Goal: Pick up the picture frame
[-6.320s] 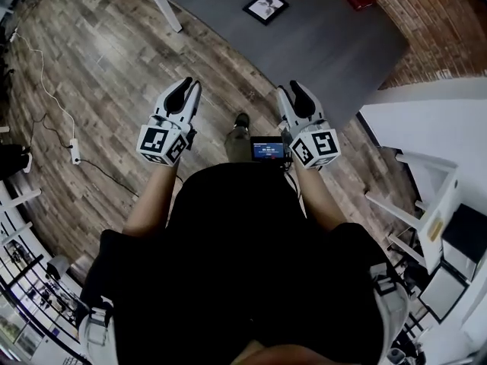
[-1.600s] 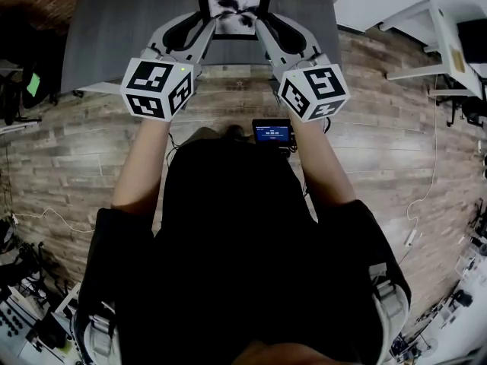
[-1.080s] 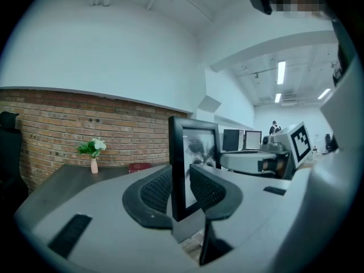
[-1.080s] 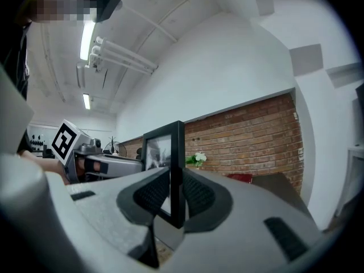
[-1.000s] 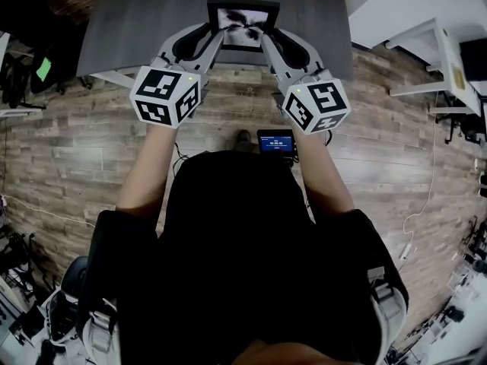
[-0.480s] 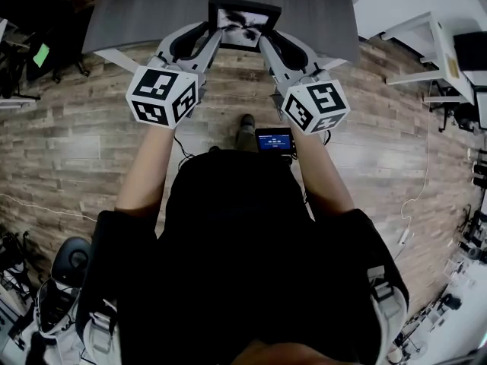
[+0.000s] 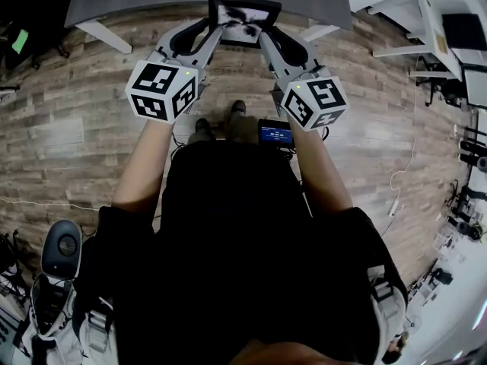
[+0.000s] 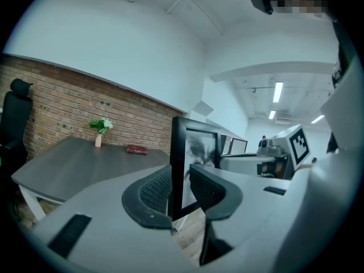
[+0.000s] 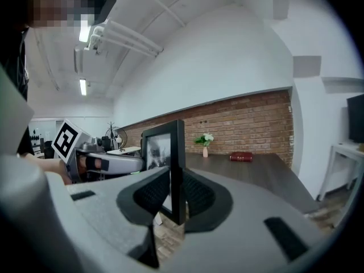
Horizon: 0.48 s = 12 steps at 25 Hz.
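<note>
Picture frame (image 7: 244, 20) seemingly clamped: left gripper (image 7: 215, 36), right gripper (image 7: 265, 38).

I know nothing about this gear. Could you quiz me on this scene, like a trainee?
1. How many grippers clamp the picture frame?
2. True or false: the frame lies flat on the grey table.
3. Besides the red book, what is on the table? A a vase of flowers, B a laptop, C a mug.
Key: 1 two: left gripper and right gripper, one per side edge. 2 false: it is held upright in the air. 3 A.
</note>
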Tool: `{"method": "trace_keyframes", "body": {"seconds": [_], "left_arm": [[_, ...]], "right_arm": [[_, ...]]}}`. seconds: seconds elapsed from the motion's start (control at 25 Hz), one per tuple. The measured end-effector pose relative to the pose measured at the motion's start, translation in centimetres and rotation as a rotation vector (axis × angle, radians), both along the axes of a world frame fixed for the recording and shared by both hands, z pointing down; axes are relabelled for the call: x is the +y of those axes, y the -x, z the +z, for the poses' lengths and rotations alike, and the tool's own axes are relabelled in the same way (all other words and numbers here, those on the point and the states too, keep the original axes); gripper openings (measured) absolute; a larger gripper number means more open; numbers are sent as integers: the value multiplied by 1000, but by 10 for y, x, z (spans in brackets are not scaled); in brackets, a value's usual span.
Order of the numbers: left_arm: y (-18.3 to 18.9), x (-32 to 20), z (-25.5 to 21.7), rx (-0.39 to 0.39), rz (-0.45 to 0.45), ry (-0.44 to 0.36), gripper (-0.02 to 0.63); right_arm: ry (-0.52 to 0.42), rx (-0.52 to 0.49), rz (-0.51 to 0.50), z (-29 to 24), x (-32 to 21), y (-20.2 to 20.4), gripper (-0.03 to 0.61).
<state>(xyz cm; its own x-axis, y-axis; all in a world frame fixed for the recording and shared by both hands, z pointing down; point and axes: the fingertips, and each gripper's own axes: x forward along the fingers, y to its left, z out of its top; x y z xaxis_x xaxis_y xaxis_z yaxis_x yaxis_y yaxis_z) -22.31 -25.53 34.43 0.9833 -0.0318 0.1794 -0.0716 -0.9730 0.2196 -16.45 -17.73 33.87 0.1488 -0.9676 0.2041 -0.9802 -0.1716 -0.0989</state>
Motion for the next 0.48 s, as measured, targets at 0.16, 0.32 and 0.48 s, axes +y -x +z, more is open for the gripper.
{"method": "trace_keyframes", "body": {"seconds": [0.16,0.32,0.48], "left_arm": [[4,10,-4,-2,-7,-5,91],[-5,28,-11,-8,-20,-31,91],[-11,40,-12,-16,-2,-38,91]], "right_arm": [[-10,-4,-5,-3,8,1,74],[-38,-9,-16,-6,23,-11,74],[-58,-12,-1,-10,32,-20,74]]}}
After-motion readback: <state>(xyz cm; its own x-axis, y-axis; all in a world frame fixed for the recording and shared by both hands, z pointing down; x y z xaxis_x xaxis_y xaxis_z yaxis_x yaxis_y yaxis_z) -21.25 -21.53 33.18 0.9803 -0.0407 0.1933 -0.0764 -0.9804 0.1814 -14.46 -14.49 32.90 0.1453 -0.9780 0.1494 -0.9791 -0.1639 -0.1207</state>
